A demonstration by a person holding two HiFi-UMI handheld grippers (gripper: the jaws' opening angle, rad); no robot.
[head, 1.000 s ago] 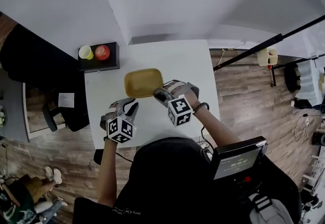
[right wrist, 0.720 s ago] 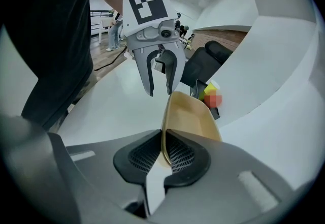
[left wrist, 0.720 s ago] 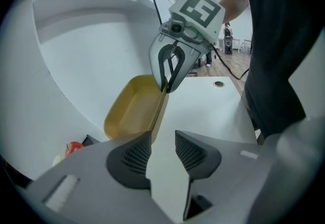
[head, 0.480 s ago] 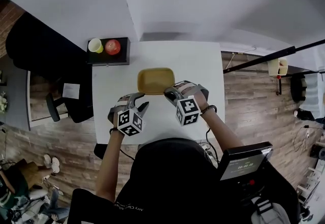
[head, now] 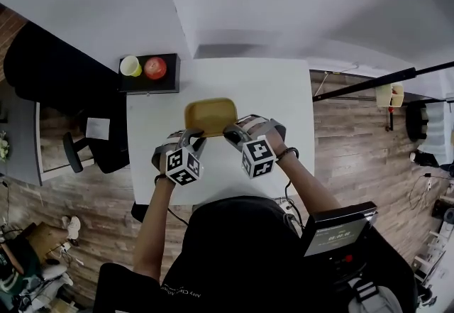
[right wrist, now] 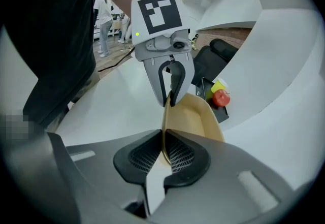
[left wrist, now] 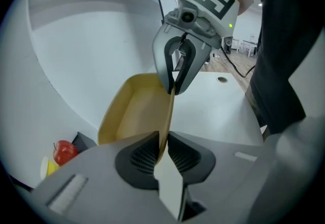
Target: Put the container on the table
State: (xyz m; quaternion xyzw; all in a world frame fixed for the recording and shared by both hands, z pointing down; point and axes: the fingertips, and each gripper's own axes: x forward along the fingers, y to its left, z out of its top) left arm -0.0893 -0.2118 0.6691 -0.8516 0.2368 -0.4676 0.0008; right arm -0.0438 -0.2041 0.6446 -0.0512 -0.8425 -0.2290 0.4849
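Moved: your left claw (head: pixel 199 140) has come in from the near left since a second ago. It now stands at the near left corner of the shallow tan plastic container (head: pixel 211 115); before, it hung apart from it.
Left claw: its jaws are closing with the container's thin rim upright between the two ribbed black pads (left wrist: pixel 142 154). In the left gripper view, both pads lie against that rim.
Right claw: your right claw (head: pixel 229 133) is clamped nearly shut on the container's near right rim, with the thin wall pinched between its pads (right wrist: pixel 180 154).
Container: it sits between your two claws over the middle of the white bench (head: pixel 284 99), long side across you and open side up. You cannot tell from these views whether its base touches the bench top.
Claw to claw: each gripper view shows the other claw biting the far end of the same rim.
Back left corner: a square black tray (head: pixel 172 76) lies at the bench's corner. It carries a red apple (head: pixel 155 67) and a yellow cup (head: pixel 130 65) side by side, well apart from the container.
Beside the bench: a black office chair (head: pixel 106 155) stands on the wood floor (head: pixel 355 141) to your left.
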